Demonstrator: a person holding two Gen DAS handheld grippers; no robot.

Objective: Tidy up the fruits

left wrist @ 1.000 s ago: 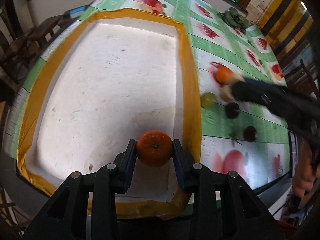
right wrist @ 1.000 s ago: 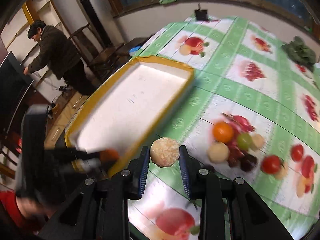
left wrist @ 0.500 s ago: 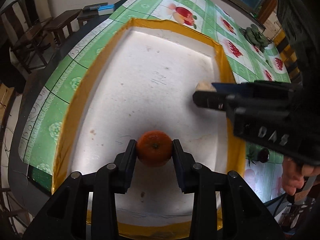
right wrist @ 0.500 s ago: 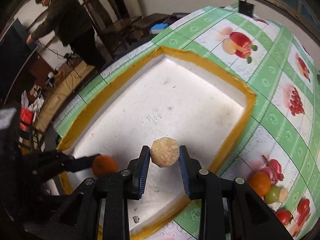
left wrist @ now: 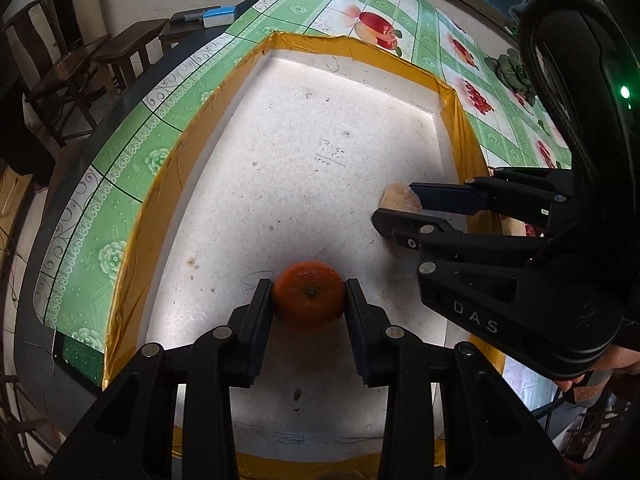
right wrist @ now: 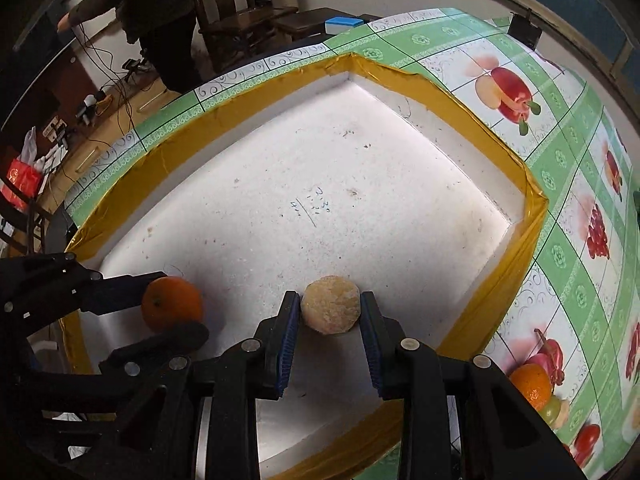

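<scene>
Left hand-held gripper (left wrist: 309, 296) pinches an orange (left wrist: 309, 293) low over the white tray (left wrist: 304, 152). Right hand-held gripper (right wrist: 330, 312), jaws opening, has a tan fruit (right wrist: 330, 309) between its pads inside the tray.

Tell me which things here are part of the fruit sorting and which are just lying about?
Part of the job: orange, pale round fruit, white tray, loose fruit on the tablecloth.
Lying about: blue-and-white box, wooden chairs, green bundle.
</scene>
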